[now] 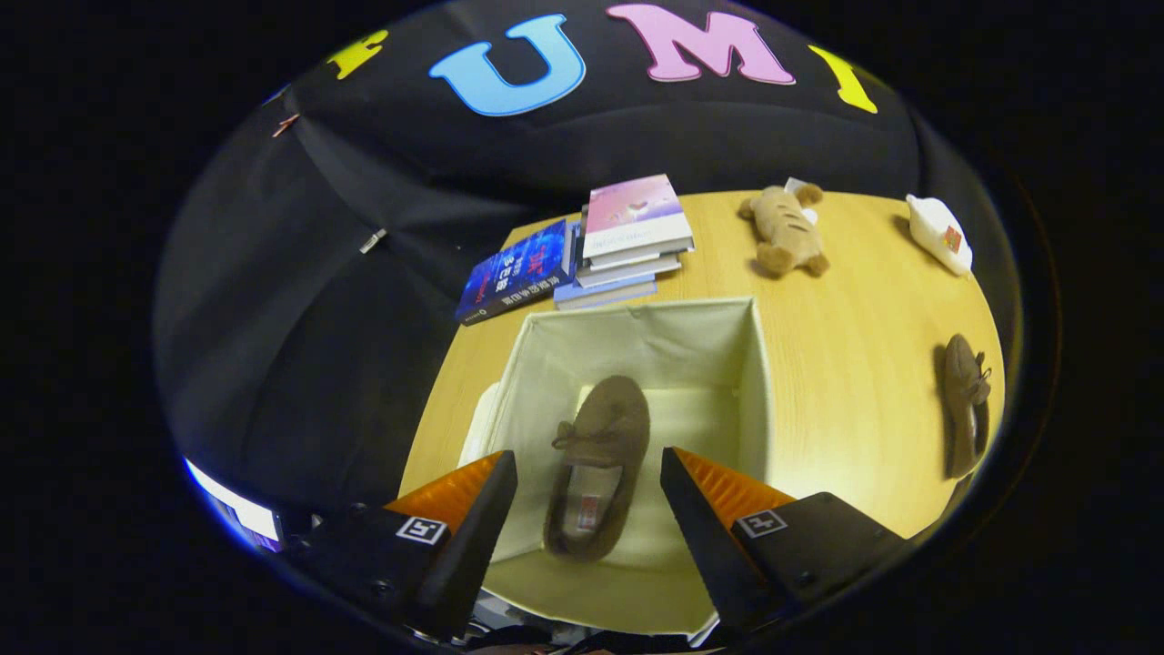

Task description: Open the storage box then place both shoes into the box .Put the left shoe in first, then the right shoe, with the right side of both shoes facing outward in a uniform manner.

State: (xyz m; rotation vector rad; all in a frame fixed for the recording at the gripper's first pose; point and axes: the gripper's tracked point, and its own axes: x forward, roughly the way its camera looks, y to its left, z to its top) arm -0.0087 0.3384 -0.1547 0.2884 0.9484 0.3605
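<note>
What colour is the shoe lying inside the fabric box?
Brown, best seen in the gripper view: the brown suede shoe lies between the open tongs.

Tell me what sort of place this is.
Probably a staged recording booth, not a home: black cloth wall, a wooden table with stacked books, a plush toy and an open storage box.

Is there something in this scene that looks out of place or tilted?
Nothing stands out. One shoe lies in the open box, seen between the open gripper's fingers, not touching them. The other shoe lies on the table, to the right of the box.
</note>
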